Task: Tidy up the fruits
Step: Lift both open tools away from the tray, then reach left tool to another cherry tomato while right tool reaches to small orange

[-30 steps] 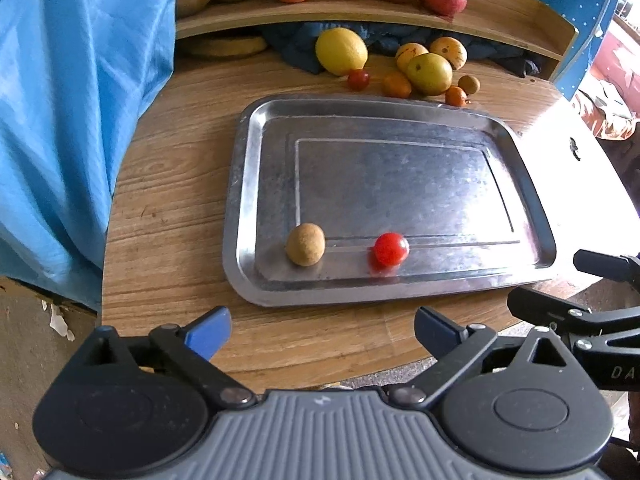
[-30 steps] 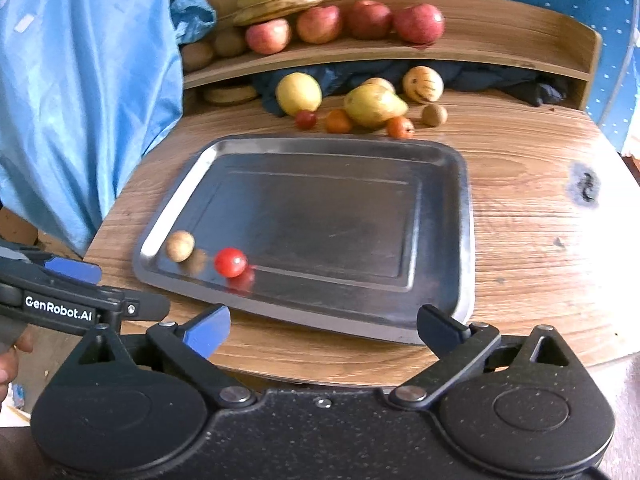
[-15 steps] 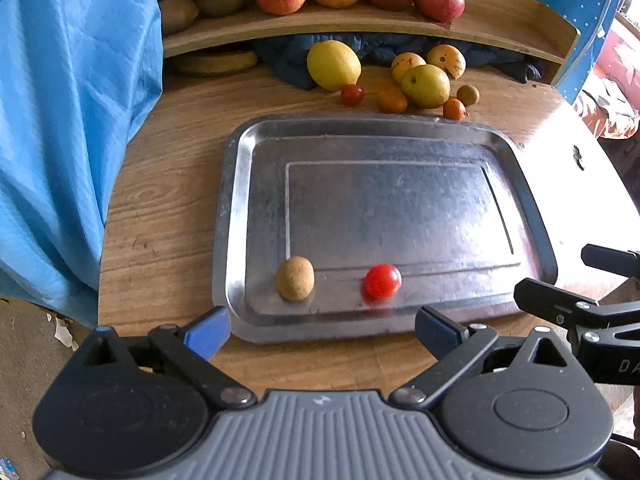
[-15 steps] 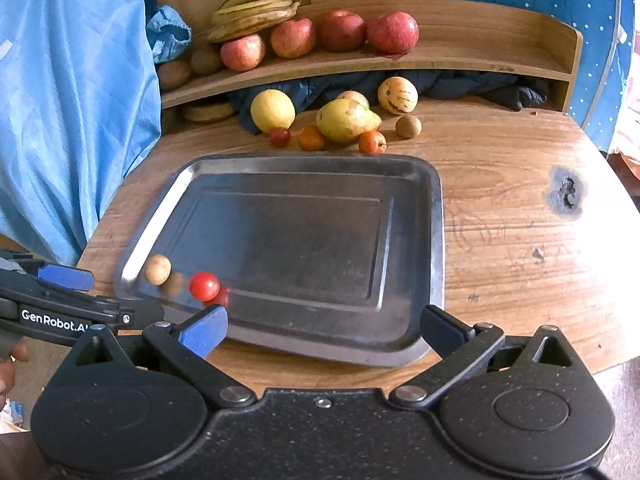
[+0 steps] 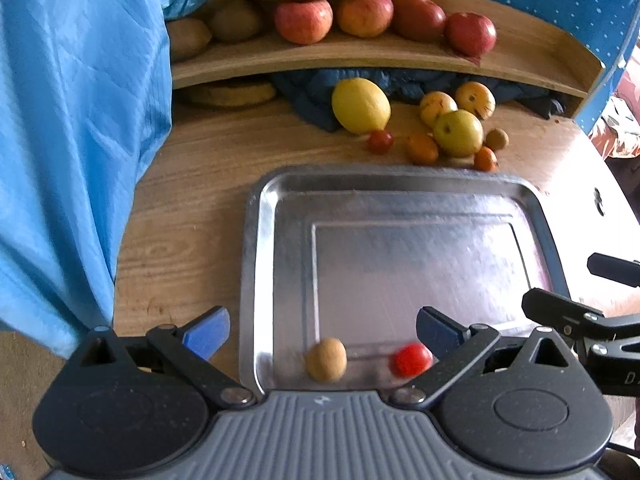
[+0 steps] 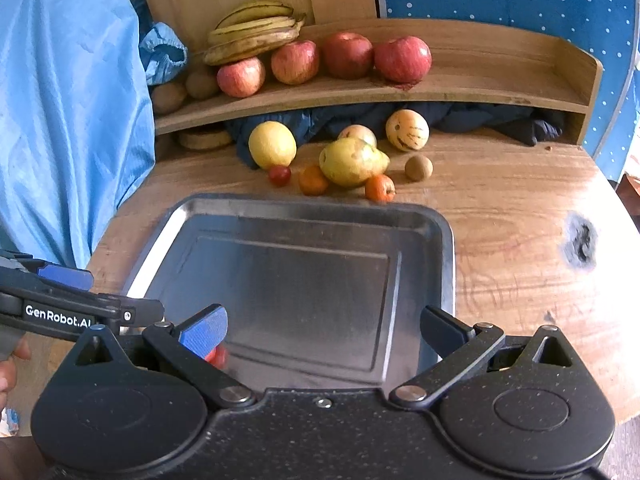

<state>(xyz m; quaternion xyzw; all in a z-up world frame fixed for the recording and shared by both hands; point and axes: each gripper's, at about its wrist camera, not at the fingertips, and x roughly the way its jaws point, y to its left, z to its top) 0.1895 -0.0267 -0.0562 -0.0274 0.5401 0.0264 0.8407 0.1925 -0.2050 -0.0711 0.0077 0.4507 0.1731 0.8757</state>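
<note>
A metal tray (image 5: 256,248) (image 6: 446,256) lies on the wooden table. Near its front edge sit a small tan fruit (image 5: 326,359) and a red cherry tomato (image 5: 410,359); the tomato shows partly behind my right gripper's blue finger in the right wrist view (image 6: 218,356). My left gripper (image 5: 322,330) is open and empty above the tray's front edge. My right gripper (image 6: 324,330) is open and empty over the tray's front. Loose fruit lies behind the tray: a lemon (image 5: 360,105) (image 6: 272,145), a cherry tomato (image 5: 380,141), small oranges (image 5: 422,148), a green pear (image 6: 352,161).
A wooden shelf (image 6: 480,92) at the back holds apples (image 6: 402,59), bananas (image 6: 256,38) and kiwis. Blue fabric (image 5: 72,140) hangs at the left. A dark cloth (image 6: 500,118) lies under the shelf. The table has a dark burn mark (image 6: 580,240) at right.
Both grippers have moved forward over the tray's front edge, so the tray and back fruit appear nearer. The tan fruit and tomato now sit just ahead of the left fingers.
</note>
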